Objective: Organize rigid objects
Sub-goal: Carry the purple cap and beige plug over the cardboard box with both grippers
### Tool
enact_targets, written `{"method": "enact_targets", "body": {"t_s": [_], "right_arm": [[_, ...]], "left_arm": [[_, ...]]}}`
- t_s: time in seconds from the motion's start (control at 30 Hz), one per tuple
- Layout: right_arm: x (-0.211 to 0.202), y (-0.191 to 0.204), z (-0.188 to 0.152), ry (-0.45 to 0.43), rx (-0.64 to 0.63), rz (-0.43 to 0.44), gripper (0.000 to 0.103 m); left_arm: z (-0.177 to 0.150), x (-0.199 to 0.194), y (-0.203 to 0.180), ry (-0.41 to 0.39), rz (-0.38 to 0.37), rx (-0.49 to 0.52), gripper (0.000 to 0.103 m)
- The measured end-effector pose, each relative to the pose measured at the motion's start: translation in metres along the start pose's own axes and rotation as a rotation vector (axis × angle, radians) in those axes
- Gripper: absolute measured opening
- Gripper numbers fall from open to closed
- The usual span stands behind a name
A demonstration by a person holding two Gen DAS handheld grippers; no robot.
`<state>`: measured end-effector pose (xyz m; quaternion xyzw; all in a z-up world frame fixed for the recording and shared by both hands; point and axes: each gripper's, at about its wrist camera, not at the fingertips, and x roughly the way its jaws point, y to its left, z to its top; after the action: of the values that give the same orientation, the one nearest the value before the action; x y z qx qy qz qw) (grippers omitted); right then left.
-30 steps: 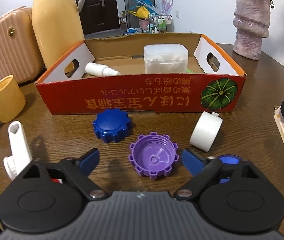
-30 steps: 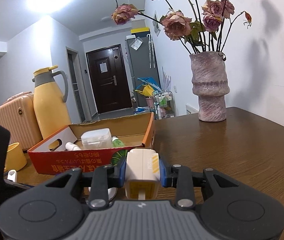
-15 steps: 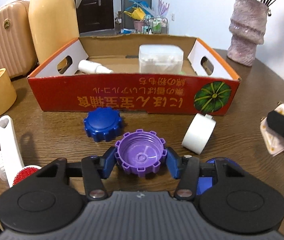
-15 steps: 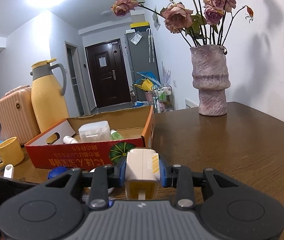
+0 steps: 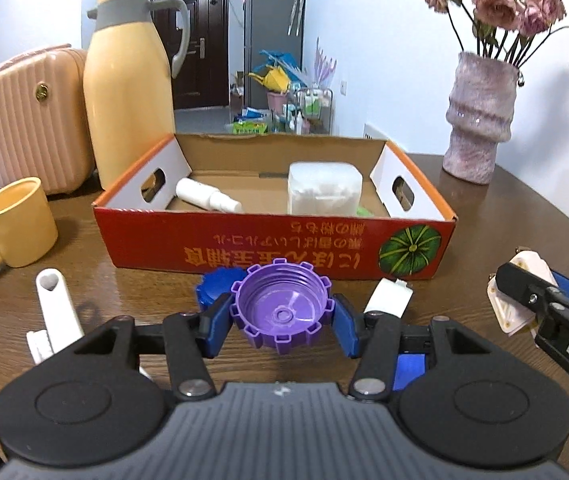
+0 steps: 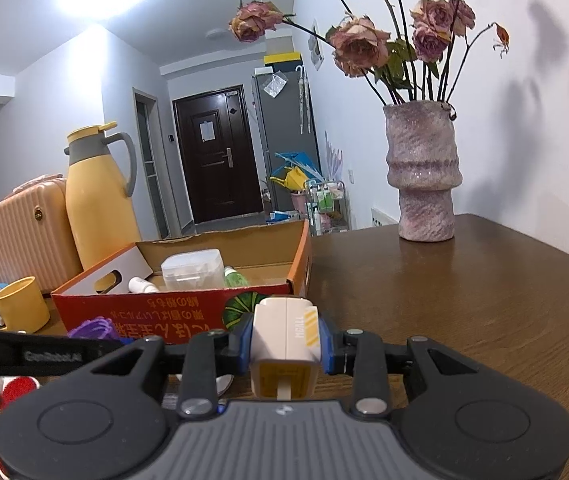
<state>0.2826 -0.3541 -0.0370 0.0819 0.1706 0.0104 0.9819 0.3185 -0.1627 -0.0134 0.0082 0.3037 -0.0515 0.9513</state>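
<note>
My left gripper (image 5: 282, 326) is shut on a purple toothed cap (image 5: 282, 306), hollow side up, lifted off the table in front of the red cardboard box (image 5: 276, 246). A blue toothed cap (image 5: 214, 284) lies on the table just behind it, and a white cap (image 5: 388, 300) lies to its right. Inside the box are a white spray bottle (image 5: 208, 196) and a clear plastic container (image 5: 324, 192). My right gripper (image 6: 284, 344) is shut on a white and yellow plug adapter (image 6: 284, 344); in the left wrist view the adapter (image 5: 518, 292) hangs at the right above the table.
A yellow mug (image 5: 16, 224), a yellow thermos jug (image 5: 126, 88) and a pink suitcase (image 5: 20, 120) stand left of the box. A white heart-topped tool (image 5: 54, 308) lies front left. A purple vase (image 6: 424, 176) with dried roses stands on the far right of the wooden table (image 6: 484, 300).
My left gripper has closed on the purple cap and lifted it off the table toward the box. The right gripper has kept still with the adapter.
</note>
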Motion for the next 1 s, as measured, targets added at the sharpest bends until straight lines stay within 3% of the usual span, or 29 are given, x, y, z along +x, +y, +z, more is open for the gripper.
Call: {"method": "enact_targets", "body": {"t_s": [0.57,1.0], "right_arm": [[-0.013,0.029,0.005,-0.092,-0.018,0.014,0.031],[0.005,0.057,0.013,-0.111,-0.033,0.003,0.031]], "left_arm": [[0.023,-0.037,0.035,-0.126,-0.014,-0.084,0.054],[0.051,-0.033,0.058,-0.175,-0.022,-0.117,0.054]]}}
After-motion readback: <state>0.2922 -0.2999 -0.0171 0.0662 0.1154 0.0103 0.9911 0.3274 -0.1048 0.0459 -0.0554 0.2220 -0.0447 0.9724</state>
